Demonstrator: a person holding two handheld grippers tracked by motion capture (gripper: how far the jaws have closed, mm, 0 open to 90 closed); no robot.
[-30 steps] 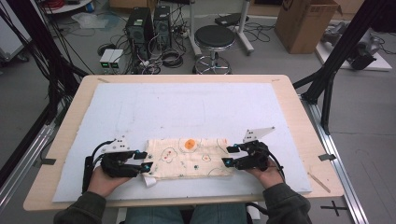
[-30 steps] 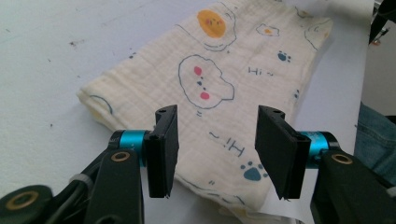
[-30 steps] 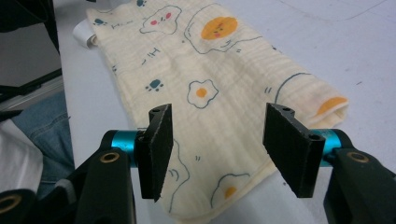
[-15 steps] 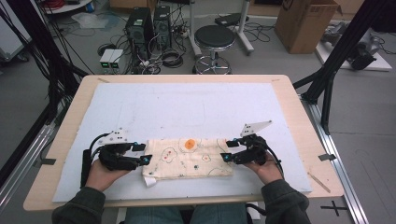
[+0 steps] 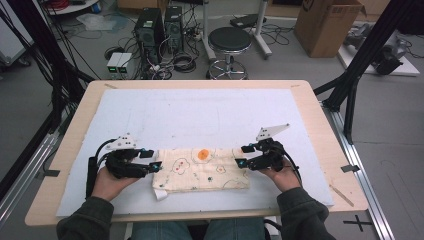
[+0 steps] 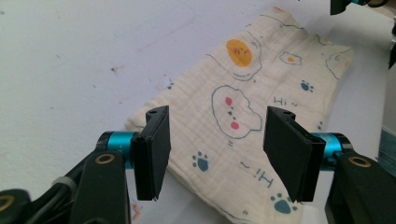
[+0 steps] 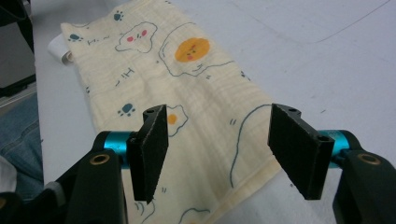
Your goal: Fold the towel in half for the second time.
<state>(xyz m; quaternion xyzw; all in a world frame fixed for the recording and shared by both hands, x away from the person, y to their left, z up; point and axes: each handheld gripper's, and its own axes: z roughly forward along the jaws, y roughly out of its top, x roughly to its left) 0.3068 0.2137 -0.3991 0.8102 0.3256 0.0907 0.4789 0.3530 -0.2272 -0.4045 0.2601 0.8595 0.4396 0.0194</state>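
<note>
A cream cloth [image 5: 202, 170] printed with fried eggs and paw marks lies flat, folded into a long strip, near the front of the white mat [image 5: 200, 115]. My left gripper [image 5: 155, 166] hovers at the cloth's left end. In the left gripper view it [image 6: 219, 116] is open, its jaws have just been opening, and the cloth [image 6: 243, 107] lies beneath them untouched. My right gripper [image 5: 241, 156] is at the right end. In the right gripper view it [image 7: 219, 114] is also open after widening, above the cloth [image 7: 196, 98], gripping nothing.
A small white tag [image 5: 160, 194] sticks out at the cloth's near-left corner. The mat covers most of the wooden table [image 5: 320, 130]. Beyond the far edge stand a stool [image 5: 229, 40], computer towers [image 5: 157, 25] and a cardboard box [image 5: 325, 25] on the floor.
Both grippers have eased slightly away from the cloth's ends, and their jaws stand apart. The cloth stays flat in the same place.
</note>
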